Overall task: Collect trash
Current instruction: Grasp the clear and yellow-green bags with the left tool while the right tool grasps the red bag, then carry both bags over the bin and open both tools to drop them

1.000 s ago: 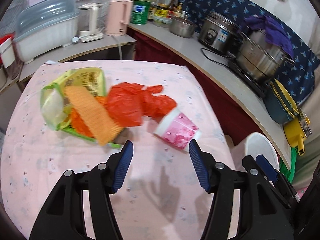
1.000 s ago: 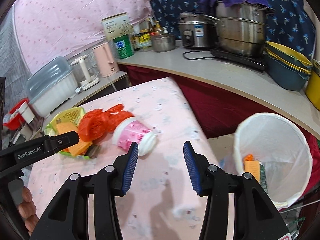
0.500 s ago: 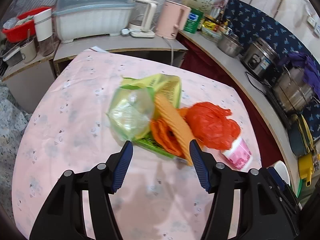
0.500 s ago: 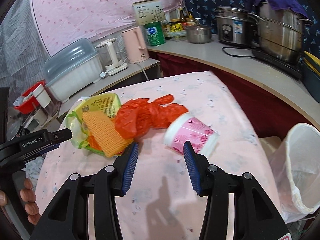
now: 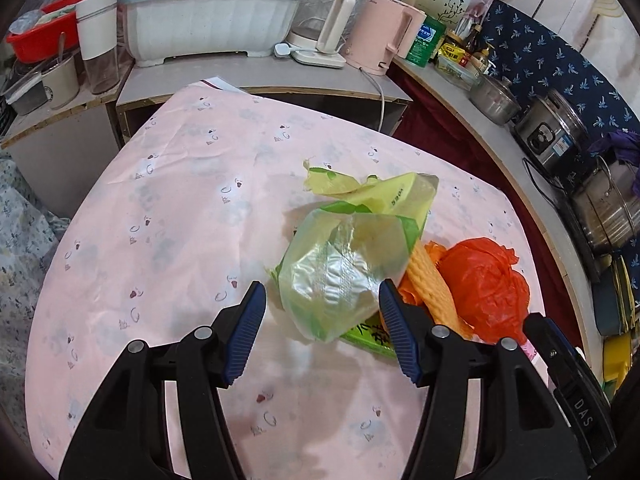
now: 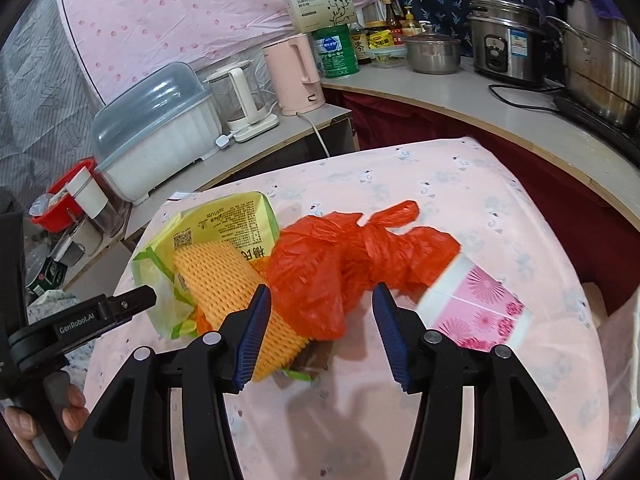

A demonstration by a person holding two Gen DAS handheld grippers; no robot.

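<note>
My left gripper (image 5: 322, 300) hangs with jaws apart, the green wrapper (image 5: 344, 268) just ahead between its tips, untouched. My right gripper (image 6: 320, 304) is opening over the orange bag (image 6: 340, 264) (pink cup (image 6: 476, 312) to its right), all on the bench (image 5: 168, 208).

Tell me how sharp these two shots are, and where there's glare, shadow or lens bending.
Left wrist view: mostly sharp, glare on the clear green bag, counter edge bowed by the fisheye. Right wrist view: orange plastic bag slightly soft, gripper shadow on the pink tablecloth, dark vignette in the corners.
</note>
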